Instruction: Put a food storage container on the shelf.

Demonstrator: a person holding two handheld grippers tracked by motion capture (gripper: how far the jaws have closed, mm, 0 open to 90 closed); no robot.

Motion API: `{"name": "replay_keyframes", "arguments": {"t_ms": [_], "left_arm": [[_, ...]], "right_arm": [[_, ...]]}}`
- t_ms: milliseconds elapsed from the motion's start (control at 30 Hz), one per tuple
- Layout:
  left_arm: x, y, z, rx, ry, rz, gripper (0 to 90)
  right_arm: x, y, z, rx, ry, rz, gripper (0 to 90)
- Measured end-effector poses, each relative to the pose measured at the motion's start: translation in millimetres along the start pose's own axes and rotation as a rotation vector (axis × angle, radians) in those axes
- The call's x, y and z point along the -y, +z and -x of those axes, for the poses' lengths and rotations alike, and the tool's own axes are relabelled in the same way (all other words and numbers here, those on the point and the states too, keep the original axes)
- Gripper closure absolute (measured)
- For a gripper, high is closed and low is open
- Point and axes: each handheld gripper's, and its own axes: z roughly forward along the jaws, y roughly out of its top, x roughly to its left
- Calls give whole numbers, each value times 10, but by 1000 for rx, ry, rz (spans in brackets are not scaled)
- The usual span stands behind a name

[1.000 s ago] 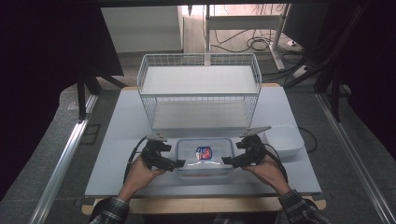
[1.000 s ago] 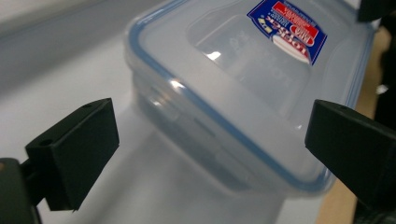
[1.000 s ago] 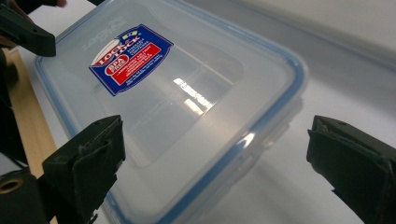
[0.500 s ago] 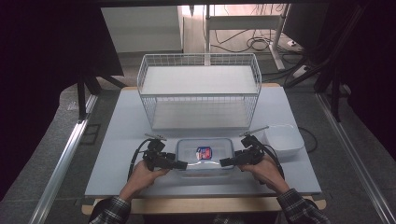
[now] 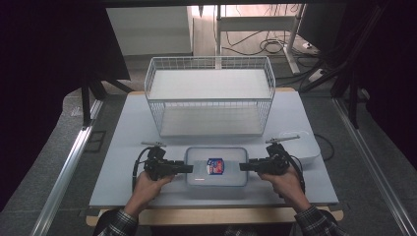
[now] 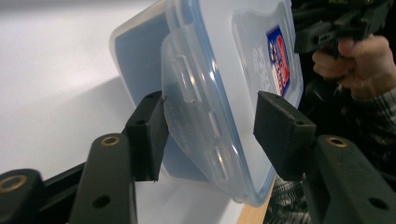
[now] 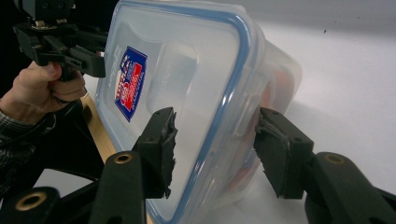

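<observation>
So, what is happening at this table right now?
A person holds a gripper in each hand at the two short ends of a clear lidded container lying on the table. The left gripper and right gripper have just been closing, each with an end of the container between its jaws. A wire basket stands behind.

white wire basket (image 5: pixel 210 96), white tub (image 5: pixel 301 144), table (image 5: pixel 123 142)

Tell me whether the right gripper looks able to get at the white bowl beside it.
Probably yes, once freed: the white bowl stands just beyond the right gripper with bare table between, but its jaws, just closing, now straddle the lidded container.
</observation>
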Motion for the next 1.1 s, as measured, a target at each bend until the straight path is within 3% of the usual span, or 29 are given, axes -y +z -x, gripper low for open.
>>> {"name": "replay_keyframes", "arguments": {"t_ms": [100, 233, 367, 400, 500, 700, 1100], "left_arm": [[12, -2, -3, 3, -5, 16, 470], [38, -22, -18, 41, -29, 58, 498], [38, -28, 8, 30, -32, 65, 504], [32, -33, 35, -11, -15, 67, 502], [15, -51, 71, -48, 16, 70, 503], [2, -65, 77, -70, 30, 79, 496], [-205, -212, 206, -95, 112, 128, 497]], "right_arm": [[22, -13, -17, 4, 0, 8, 501], [48, -23, 27, -23, 29, 12, 504], [47, -35, 22, -22, 29, 13, 522], [47, -44, 3, -20, 27, 21, 545], [31, -46, -60, 2, -4, 47, 551], [10, -15, -113, 33, -44, 78, 547], [-148, -101, -226, 48, -118, 149, 542]]}}
